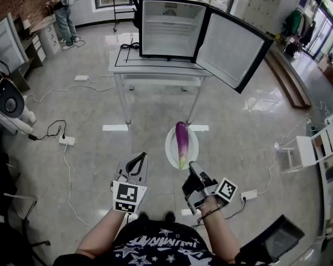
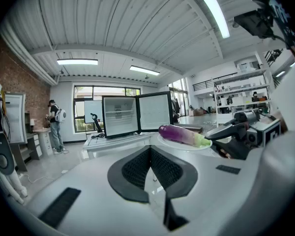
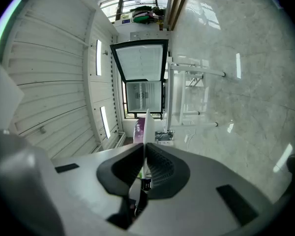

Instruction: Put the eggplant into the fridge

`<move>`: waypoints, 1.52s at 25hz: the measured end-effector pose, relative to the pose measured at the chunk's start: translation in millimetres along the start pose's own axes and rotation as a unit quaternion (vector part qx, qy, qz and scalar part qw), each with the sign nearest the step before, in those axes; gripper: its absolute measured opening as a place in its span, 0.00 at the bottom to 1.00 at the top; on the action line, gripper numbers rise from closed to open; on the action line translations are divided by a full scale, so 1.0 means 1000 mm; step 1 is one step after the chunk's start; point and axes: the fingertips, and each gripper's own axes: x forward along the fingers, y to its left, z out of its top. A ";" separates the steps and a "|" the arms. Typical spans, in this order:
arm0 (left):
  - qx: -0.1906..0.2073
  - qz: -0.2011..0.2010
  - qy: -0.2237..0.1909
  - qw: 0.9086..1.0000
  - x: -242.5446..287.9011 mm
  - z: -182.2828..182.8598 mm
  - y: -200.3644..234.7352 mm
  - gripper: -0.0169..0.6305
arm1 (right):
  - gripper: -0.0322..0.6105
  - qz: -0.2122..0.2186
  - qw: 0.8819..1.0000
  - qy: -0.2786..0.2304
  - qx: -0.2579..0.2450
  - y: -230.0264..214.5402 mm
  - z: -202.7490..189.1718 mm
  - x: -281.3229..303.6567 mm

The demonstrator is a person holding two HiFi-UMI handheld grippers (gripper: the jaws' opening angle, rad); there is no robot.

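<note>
Our right gripper (image 1: 192,167) has its fingers pinched on the white plate's (image 1: 170,146) rim, the eggplant (image 1: 181,143) lying on it, well short of the open fridge (image 1: 169,29). We should keep it level. Our left gripper's (image 1: 137,158) fingers are closed, empty.

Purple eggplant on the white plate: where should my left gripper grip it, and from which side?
Probably grip the long purple eggplant mid-body, jaws across its width, from above on its left. It lies lengthwise on the round white plate, whose near rim the right gripper holds.

One eggplant (image 1: 181,136), one plate (image 1: 171,147), one fridge (image 1: 167,29), one table (image 1: 155,70), two grippers (image 1: 138,158) (image 1: 192,165).
</note>
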 end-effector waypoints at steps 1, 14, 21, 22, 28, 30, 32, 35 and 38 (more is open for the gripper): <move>-0.001 -0.003 0.000 1.000 0.000 0.001 -0.002 0.04 | 0.08 0.003 1.000 0.002 0.000 0.001 0.001 0.000; -0.014 -0.011 -0.001 1.000 -0.002 0.009 -0.026 0.04 | 0.08 0.022 0.999 0.025 0.011 0.008 0.003 -0.001; -0.019 -0.010 -0.011 1.000 -0.005 0.012 -0.033 0.04 | 0.08 0.037 0.998 0.041 0.002 0.013 0.003 -0.001; -0.019 -0.011 -0.014 1.000 -0.005 0.013 -0.034 0.04 | 0.08 0.038 0.998 0.044 -0.003 0.014 0.002 -0.001; -0.019 -0.014 -0.021 0.999 -0.006 0.017 -0.042 0.04 | 0.08 0.049 0.997 0.060 -0.024 0.022 -0.001 -0.005; -0.020 -0.016 -0.025 0.999 -0.007 0.019 -0.046 0.04 | 0.08 0.050 0.997 0.060 -0.023 0.022 0.000 -0.009; -0.022 -0.021 -0.034 0.999 -0.009 0.023 -0.051 0.04 | 0.08 0.048 0.997 0.060 -0.022 0.021 0.002 -0.013; -0.019 -0.027 -0.045 0.998 -0.011 0.028 -0.060 0.04 | 0.08 0.043 0.997 0.059 -0.022 0.020 0.007 -0.020; -0.021 -0.026 -0.046 0.998 -0.011 0.028 -0.066 0.04 | 0.08 0.043 0.997 0.059 -0.021 0.019 0.010 -0.026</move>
